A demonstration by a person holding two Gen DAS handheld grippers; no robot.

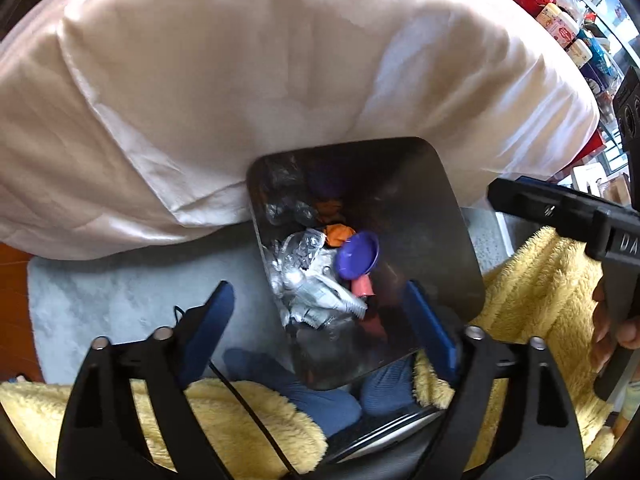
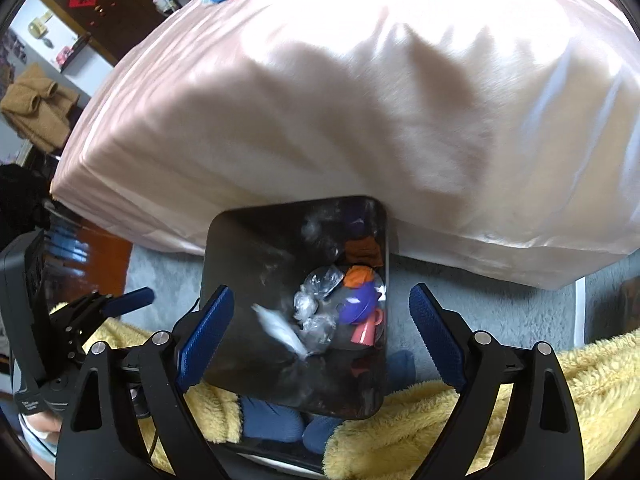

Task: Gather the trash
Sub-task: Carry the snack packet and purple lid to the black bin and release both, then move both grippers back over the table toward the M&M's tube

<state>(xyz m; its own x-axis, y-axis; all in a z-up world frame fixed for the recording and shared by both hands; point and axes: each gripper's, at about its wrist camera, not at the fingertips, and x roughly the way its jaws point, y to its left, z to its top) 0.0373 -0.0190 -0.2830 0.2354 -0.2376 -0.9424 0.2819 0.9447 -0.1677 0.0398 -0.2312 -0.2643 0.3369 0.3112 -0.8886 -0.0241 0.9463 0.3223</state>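
A dark, glossy bin (image 1: 424, 216) with rounded corners is seen from above, set on a grey rug (image 1: 100, 300) against the near edge of a bed draped in pale pink sheeting (image 1: 240, 80). Inside it, trash is heaped toward one side: crumpled clear and silvery wrappers (image 1: 308, 280), an orange scrap (image 1: 338, 234), a purple funnel-shaped cup (image 1: 356, 254) and a pink cup (image 1: 362, 288) beneath it. In the right wrist view a white blurred streak (image 2: 280, 330) is caught over the bin's opening, and what it is cannot be made out.

The left gripper (image 1: 320, 320) is held above the bin with its blue pads wide apart and nothing between them. The right gripper (image 2: 320, 328) is likewise spread wide and empty over the bin.

The bin's inner walls are mirror-like, so contents and reflections are hard to separate at the far end. Its near rim is partly covered by the gripper fingers. Yellow fleece (image 1: 248, 412) and blue-socked feet (image 1: 320, 396) are cut off at the near edge.
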